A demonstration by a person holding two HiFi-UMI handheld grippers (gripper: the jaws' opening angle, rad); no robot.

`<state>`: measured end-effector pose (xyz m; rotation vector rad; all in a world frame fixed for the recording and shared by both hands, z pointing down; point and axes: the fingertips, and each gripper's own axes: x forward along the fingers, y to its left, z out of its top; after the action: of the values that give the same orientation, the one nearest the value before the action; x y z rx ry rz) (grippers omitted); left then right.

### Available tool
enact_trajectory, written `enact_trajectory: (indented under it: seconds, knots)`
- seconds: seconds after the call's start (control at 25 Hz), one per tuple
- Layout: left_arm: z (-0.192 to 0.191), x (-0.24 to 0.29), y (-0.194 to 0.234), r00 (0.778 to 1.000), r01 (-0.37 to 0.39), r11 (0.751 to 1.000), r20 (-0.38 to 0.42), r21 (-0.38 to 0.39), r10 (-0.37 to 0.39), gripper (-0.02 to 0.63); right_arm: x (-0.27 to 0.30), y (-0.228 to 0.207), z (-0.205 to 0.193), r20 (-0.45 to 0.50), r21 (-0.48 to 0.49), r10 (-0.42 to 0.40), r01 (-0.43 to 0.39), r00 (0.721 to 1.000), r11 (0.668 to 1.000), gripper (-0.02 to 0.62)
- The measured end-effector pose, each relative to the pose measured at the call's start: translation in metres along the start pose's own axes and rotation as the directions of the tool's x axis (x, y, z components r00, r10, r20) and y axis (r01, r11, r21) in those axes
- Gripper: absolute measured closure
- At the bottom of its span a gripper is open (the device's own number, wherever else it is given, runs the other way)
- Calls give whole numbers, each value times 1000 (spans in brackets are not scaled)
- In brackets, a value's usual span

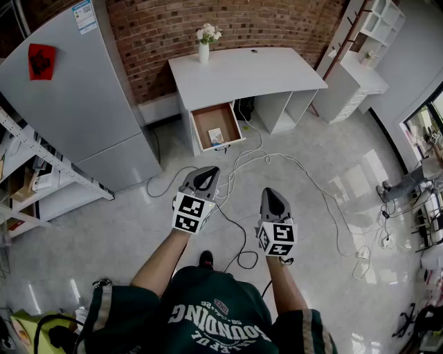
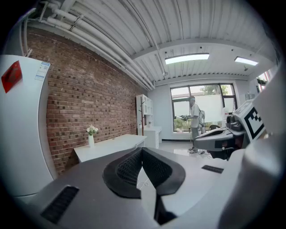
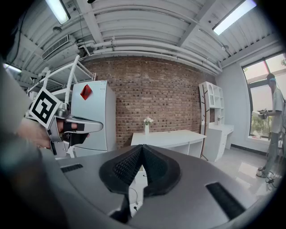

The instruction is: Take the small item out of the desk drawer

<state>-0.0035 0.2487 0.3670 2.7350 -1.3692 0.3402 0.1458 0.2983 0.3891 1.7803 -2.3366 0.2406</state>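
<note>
Looking down from the head view, I have both arms held out over the glossy floor (image 1: 138, 228), well apart from the white counter (image 1: 242, 72) that stands against the brick wall (image 1: 228, 17). The left tongs (image 1: 206, 173) are closed tip to tip with nothing between them; in the left gripper view the ribbed pads (image 2: 129, 167) press together and hold nothing. The right tongs (image 1: 271, 193) are the same, closed and empty, just beside the left pair and a little nearer to me.

The counter's drawer (image 1: 208, 114) is pulled open toward me, its wooden bottom showing. The small item (image 1: 216, 135) lies inside, toward the front of the drawer; it looks pale and flat, but I cannot tell what it is from here. Neither tongs is near it.

On the counter's back left corner stands a white vase of white flowers (image 1: 204, 50). A grey refrigerator (image 1: 76, 104) stands to the left of the counter, with a red tag (image 1: 41, 61) on its door. White cables (image 1: 304, 173) trail across the floor from under the counter toward the right; a white bookshelf (image 1: 360, 76) stands at the right. In the right gripper view a person (image 3: 273, 120) stands by the window.
</note>
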Motion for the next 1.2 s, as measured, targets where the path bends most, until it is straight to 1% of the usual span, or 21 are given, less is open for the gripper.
enact_trajectory:
  seconds: [0.16, 0.32, 0.6, 0.96, 1.2]
  knots:
    - [-2, -1, 3, 1000, -4, 1000, -2, -2, 4, 590, 0, 3, 5, 37, 0, 7, -7, 999, 1000, 571]
    - [-6, -1, 4, 1000, 0, 1000, -10, -4, 0, 589, 1, 6, 3, 27, -10, 12, -12, 1000, 1000, 571]
    - [-7, -2, 5, 1000, 2, 1000, -13, -5, -3, 590, 3, 11, -2, 7, 5, 29, -29, 1000, 1000, 571]
    - [-9, 2, 13, 1000, 12, 1000, -14, -12, -12, 590, 10, 16, -5, -12, 5, 27, -27, 1000, 1000, 571]
    - [-14, 3, 21, 999, 29, 1000, -13, -11, -30, 591, 15, 23, -7, -13, 14, 12, -12, 1000, 1000, 571]
